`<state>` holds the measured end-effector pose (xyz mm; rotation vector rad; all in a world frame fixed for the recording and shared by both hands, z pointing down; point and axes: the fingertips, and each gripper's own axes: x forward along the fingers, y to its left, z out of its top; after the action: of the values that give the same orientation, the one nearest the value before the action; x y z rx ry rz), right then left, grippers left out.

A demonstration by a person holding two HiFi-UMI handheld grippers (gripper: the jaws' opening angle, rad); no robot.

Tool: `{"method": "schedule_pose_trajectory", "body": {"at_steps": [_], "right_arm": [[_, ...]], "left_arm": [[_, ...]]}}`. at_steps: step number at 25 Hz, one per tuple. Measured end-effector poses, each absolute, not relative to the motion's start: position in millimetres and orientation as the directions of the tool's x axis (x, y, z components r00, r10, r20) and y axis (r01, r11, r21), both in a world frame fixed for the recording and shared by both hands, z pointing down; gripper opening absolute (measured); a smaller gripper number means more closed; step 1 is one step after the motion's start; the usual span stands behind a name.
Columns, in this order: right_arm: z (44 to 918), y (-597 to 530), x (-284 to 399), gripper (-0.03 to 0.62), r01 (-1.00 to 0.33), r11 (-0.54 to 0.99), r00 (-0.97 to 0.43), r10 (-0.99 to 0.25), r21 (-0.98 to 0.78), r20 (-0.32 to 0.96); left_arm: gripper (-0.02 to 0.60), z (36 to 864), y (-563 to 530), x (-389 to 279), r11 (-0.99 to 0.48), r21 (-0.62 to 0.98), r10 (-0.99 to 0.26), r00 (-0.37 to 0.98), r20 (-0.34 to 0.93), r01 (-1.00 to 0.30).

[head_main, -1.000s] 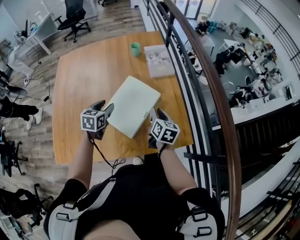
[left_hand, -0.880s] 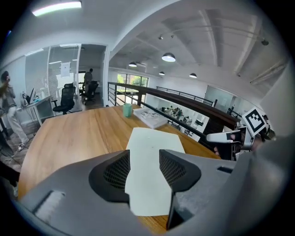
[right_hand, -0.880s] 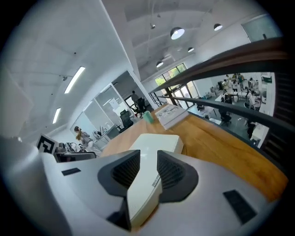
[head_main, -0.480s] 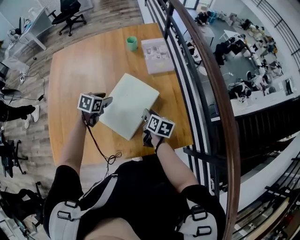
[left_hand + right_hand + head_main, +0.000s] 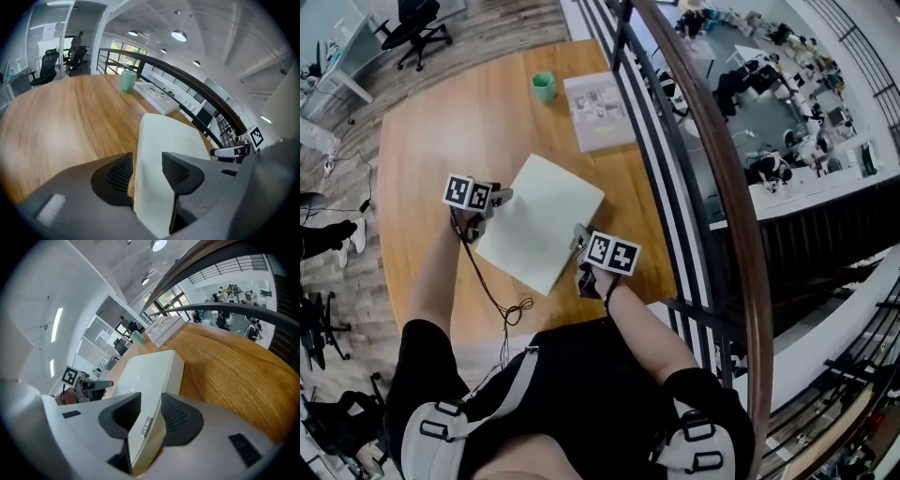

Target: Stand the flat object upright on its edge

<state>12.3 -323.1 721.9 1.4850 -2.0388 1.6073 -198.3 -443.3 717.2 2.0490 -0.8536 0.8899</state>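
Note:
A flat white slab (image 5: 539,220) lies askew on the wooden table (image 5: 431,141). At its left edge sits my left gripper (image 5: 495,202), while my right gripper (image 5: 579,239) is on the near right edge. In the left gripper view the slab (image 5: 173,140) fills the gap between the left gripper's (image 5: 147,166) pads, and its near end looks raised off the wood. In the right gripper view the slab's thin edge (image 5: 145,373) stands between the right gripper's (image 5: 151,408) pads, touching both. That gripper's jaws are opening.
A green cup (image 5: 544,87) and a flat grey booklet (image 5: 598,111) lie at the table's far end. A black railing (image 5: 675,141) runs close along the right side, with a drop behind it. A cable (image 5: 502,309) hangs over the near edge.
My right gripper has slid in from beside the slab's corner onto its near right edge. The left gripper stays on the left edge. The whole view has shifted.

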Motion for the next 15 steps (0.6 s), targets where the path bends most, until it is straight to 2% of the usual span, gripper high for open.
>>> {"method": "schedule_pose_trajectory", "body": {"at_steps": [5,10,15], "right_arm": [[734,-325,10,0.117,-0.757,-0.066,-0.509,-0.564,-0.650,0.650],[749,-322,9,0.140,-0.799,-0.045,-0.493,-0.523,-0.600,0.696],[753,-324,8,0.140,-0.789,-0.038,-0.522,-0.485,-0.614,0.701]], "left_arm": [[0.187,739,-443,-190,-0.512,0.445,-0.187,0.601,0.777,-0.735],[0.186,748,-440,-189,-0.372,0.609,-0.167,0.696,0.699,-0.701],[0.186,753,-440,-189,-0.364,0.637,-0.152,0.719,0.679,-0.679]]}}
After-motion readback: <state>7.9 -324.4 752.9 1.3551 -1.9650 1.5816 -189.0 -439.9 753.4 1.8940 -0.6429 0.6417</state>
